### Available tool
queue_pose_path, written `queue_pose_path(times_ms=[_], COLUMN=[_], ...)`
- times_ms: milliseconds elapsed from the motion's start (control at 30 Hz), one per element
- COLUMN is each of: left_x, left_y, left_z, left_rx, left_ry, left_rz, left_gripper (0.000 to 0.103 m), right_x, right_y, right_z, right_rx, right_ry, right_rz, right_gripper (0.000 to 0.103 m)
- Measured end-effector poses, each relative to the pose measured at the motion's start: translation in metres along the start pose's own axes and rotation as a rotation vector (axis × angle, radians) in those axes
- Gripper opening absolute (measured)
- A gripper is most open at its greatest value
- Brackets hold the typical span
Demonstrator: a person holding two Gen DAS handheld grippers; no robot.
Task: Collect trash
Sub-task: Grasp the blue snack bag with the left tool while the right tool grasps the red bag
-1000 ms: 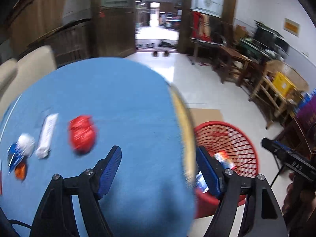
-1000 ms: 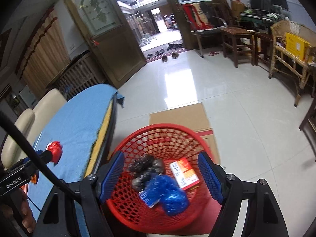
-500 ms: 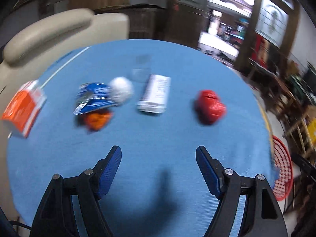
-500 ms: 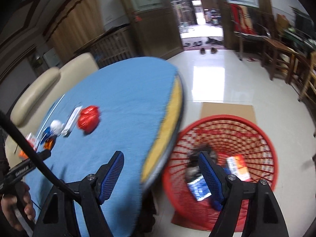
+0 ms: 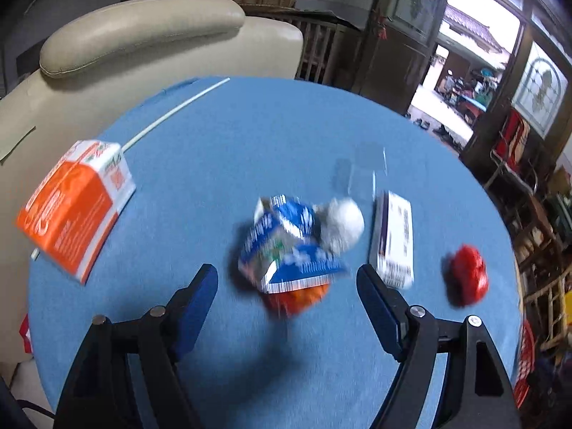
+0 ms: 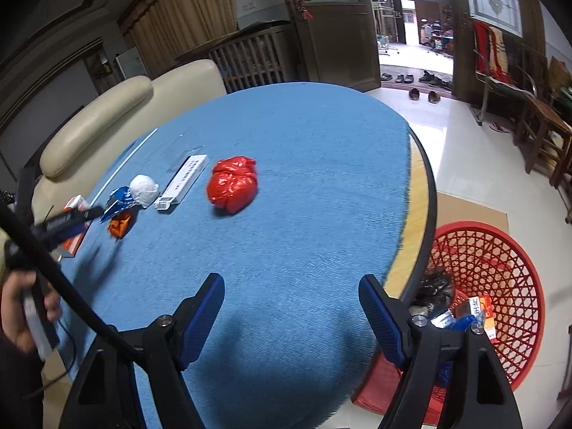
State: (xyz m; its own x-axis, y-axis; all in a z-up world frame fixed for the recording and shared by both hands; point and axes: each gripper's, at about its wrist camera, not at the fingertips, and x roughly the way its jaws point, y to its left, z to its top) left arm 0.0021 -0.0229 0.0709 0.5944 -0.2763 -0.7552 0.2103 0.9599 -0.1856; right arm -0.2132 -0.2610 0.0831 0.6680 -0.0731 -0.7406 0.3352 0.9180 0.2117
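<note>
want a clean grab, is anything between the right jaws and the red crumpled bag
Nothing visible does. The right gripper is open and empty, with only bare blue tablecloth between it and the red crumpled bag; the white box lies off beside it.

My round bench (image 6: 304, 214) wears a blue cloth, with a bare yellow rim showing at its right edge. Behind it stands a cream padded sofa (image 5: 143, 35), and past that a slatted wooden rail (image 6: 250, 60) and tan curtains (image 6: 178, 25). An open doorway (image 6: 411, 25) shows daylight, with several shoes (image 6: 422, 85) lined up on the pale tiled floor (image 6: 464, 164). A flat sheet of cardboard (image 6: 472, 211) lies on the floor. Wooden chairs (image 6: 543, 132) crowd the right wall.
</note>
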Motion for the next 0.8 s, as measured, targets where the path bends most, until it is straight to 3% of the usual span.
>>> queue_pose_path(times_ms=[133, 267, 300, 367, 533, 800], left_x=[0.015, 0.045, 0.050, 0.058, 0.054, 0.007], left_y=[-0.002, 0.004, 0.007, 0.010, 0.016, 0.031], left_z=[0.012, 0.014, 0.013, 0.008, 0.005, -0.011], left_rx=[0.009, 0.008, 0.004, 0.008, 0.016, -0.006], left_ry=[0.003, 0.055, 0.062, 0.085, 0.044, -0.037], left_rz=[0.007, 0.033, 0.032, 0.020, -0.005, -0.005], left_gripper=[0.080, 0.080, 0.077, 0.049, 0.048, 0.048], right_x=[0.005, 0.012, 0.014, 0.017, 0.034, 0.070], right_y=[0.000, -0.002, -0.002, -0.002, 0.003, 0.028], right_z=[0.002, 0.007, 0.008, 0.010, 0.019, 0.053], right_rx=[0.001, 0.008, 0.006, 0.004, -0.006, -0.027], right_ry=[0.013, 0.026, 0.028, 0.032, 0.051, 0.040], right_rz=[0.001, 0.000, -0.002, -0.001, 0.005, 0.039], right_gripper=[0.080, 0.080, 0.080, 0.080, 0.080, 0.080])
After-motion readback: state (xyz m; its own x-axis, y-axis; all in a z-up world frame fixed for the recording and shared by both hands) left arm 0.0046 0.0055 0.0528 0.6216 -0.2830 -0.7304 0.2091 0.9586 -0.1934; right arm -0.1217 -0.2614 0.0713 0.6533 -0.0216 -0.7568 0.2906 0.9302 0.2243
